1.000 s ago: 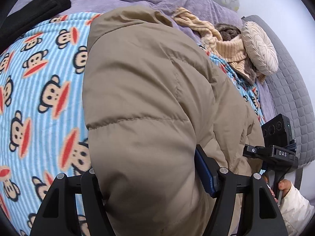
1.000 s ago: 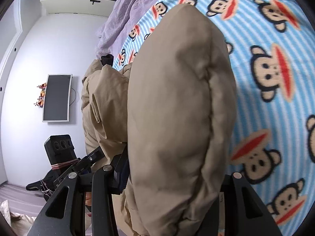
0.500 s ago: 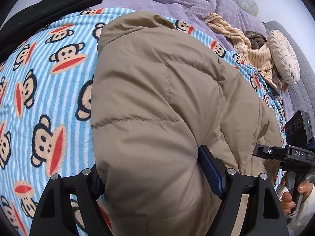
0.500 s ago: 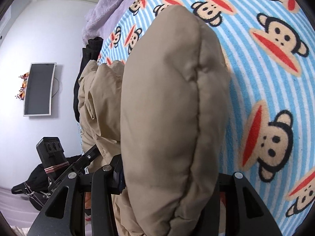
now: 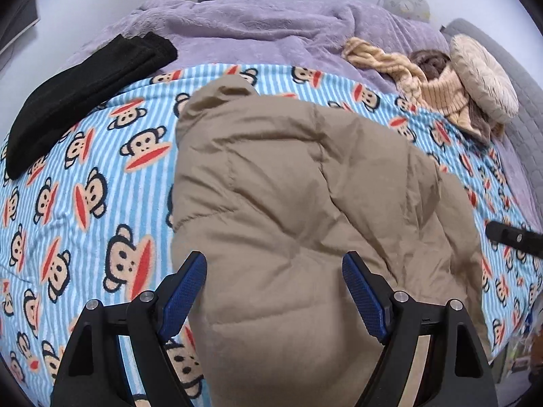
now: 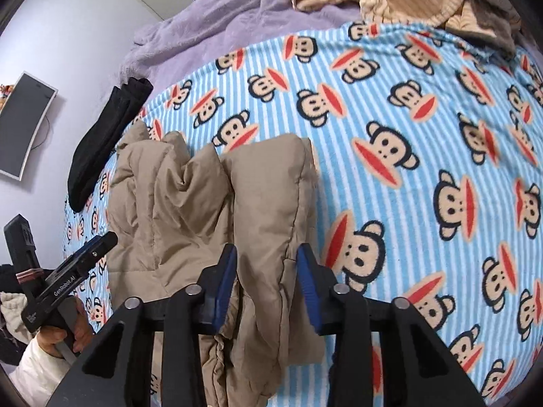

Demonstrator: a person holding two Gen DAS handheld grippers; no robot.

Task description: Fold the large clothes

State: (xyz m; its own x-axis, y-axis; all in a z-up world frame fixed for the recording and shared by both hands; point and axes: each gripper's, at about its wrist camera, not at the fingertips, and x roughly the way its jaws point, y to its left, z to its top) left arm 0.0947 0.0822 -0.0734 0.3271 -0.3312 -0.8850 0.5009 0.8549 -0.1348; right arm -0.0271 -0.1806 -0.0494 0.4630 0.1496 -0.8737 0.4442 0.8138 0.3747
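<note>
A tan puffer jacket (image 5: 288,203) lies folded on the blue striped monkey-print blanket (image 5: 85,176). It also shows in the right wrist view (image 6: 210,210) as a bunched stack. My left gripper (image 5: 275,278) is open, its blue pads (image 5: 361,291) standing wide on either side of the jacket's near edge without pinching it. My right gripper (image 6: 266,274) is open too, its pads (image 6: 305,278) straddling a puffy fold of the jacket with small gaps. The left gripper (image 6: 85,254) and the hand holding it show at the left of the right wrist view.
A folded black garment (image 5: 78,95) lies at the blanket's far left. A purple blanket (image 5: 254,27) covers the bed's far part. A heap of beige knitwear (image 5: 424,78) and a round cushion (image 5: 485,74) sit at the far right. A wall screen (image 6: 23,125) hangs left.
Both grippers have opened and let go of the jacket, which has dropped flat onto the blanket. Both have drawn back, so more of the bed shows.
</note>
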